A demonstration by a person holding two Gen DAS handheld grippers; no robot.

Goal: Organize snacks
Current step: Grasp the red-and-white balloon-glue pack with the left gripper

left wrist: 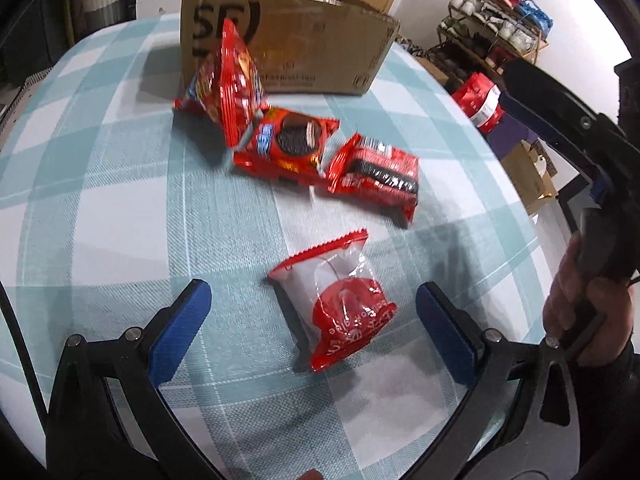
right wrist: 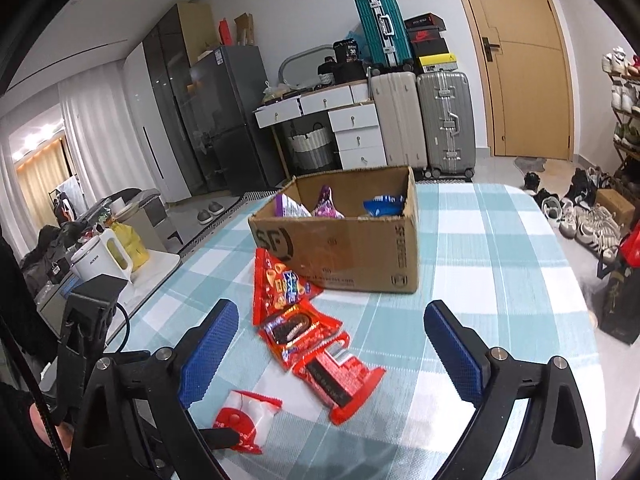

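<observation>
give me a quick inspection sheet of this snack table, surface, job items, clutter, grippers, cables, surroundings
surface: table under a teal and white checked cloth, flat.
job's things: open brown cardboard box holding purple and blue packets; four loose snacks in front of it: tall red chip bag leaning upright, red cookie pack, second red cookie pack, clear and red small packet.
clutter: nothing seen on the cloth.
grippers: left gripper open, straddling the small packet without touching; right gripper open, empty, over the cookie packs.
cables: black cable by the left gripper.
surroundings: suitcases, white drawers, wooden door, shoe rack.
</observation>
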